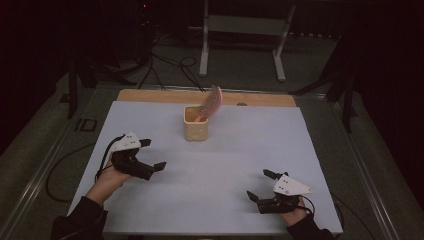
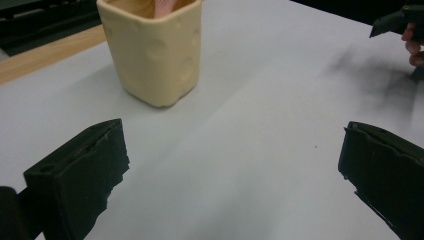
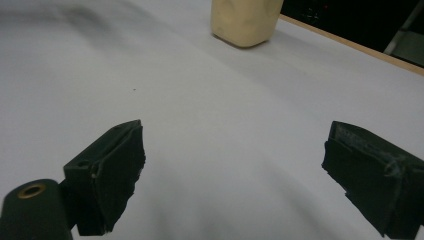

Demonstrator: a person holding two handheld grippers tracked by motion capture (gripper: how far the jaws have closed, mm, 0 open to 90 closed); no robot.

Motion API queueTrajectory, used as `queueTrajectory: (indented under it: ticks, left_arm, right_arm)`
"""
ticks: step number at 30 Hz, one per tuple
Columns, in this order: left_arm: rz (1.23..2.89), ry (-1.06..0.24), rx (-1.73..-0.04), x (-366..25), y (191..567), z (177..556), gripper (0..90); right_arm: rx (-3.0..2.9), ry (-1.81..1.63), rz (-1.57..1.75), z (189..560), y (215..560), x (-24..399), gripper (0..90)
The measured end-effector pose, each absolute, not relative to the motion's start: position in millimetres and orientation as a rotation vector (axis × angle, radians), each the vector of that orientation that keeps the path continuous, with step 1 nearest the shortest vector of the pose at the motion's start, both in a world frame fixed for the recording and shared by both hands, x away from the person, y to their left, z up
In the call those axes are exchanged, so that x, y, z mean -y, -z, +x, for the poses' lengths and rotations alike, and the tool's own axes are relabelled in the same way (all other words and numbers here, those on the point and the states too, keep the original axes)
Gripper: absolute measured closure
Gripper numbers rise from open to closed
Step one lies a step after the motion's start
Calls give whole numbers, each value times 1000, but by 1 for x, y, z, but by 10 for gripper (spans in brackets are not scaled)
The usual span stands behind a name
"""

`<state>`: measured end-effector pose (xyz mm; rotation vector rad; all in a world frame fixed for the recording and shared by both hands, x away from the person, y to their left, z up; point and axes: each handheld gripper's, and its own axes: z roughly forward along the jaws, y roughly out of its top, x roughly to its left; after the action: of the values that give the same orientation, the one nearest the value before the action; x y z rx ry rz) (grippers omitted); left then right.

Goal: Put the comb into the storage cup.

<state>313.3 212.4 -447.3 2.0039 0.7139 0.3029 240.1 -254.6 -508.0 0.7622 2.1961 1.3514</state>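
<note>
A cream square cup [image 1: 195,125] stands upright near the back middle of the white table sheet [image 1: 240,150]. A pink hairbrush [image 1: 211,103] leans out of it, bristle head up and to the right. My left gripper [image 1: 153,154] hovers at the left, open, with nothing between its jaws; the cup [image 2: 152,47] sits ahead of it. My right gripper [image 1: 261,185] rests at the front right, also open and empty. The cup's base [image 3: 245,21] shows far ahead in the right gripper view.
A wooden table edge [image 1: 150,95] runs behind the sheet. Beyond it stand a white metal frame [image 1: 245,35] and dark cables [image 1: 170,65] on the floor. The other hand and gripper [image 2: 407,30] show at the upper right of the left gripper view.
</note>
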Motion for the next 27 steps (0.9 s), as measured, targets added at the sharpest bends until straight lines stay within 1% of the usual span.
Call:
queueTrajectory:
  ticks: [13,18,27]
  left_arm:
    - [1991,-293,-752,-228,469,287,0]
    - [2009,-302,-773,-235,479,276,0]
    - [1994,-336,-810,-247,490,262,0]
  right_arm:
    - [-2200,-1347,757,241,508,254,94]
    - [-2200,-1348,762,241,509,254,94]
    - [-2203,-1344,758,241,509,253,94]
